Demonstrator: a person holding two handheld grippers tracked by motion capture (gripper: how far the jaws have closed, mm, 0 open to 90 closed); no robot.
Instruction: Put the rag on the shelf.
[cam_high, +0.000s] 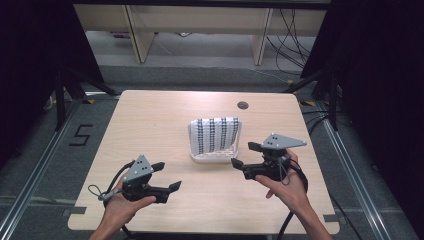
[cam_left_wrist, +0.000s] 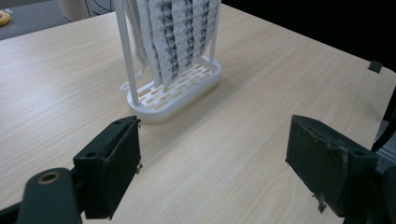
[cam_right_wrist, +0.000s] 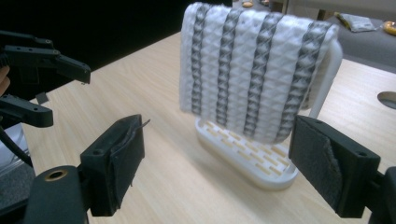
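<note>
From above, a white rack stood near the middle of the wooden bench, a white-and-grey striped cloth draped over its top bar. The left gripper sat near the front left in the person's left hand, jaws apart and empty. The right gripper hovered just beside the rack's right end, held by the right hand, jaws likewise apart. A round cable hole lay in the bench behind the rack, and a "5" was marked on the floor to the left.

The left gripper view looked between its spread jaws at the rack's slotted base and white uprights, the cloth hanging between them.

The right gripper view showed the cloth's broad face, with its grey stripes, close ahead, and the left gripper at the far left edge, nothing between.
</note>
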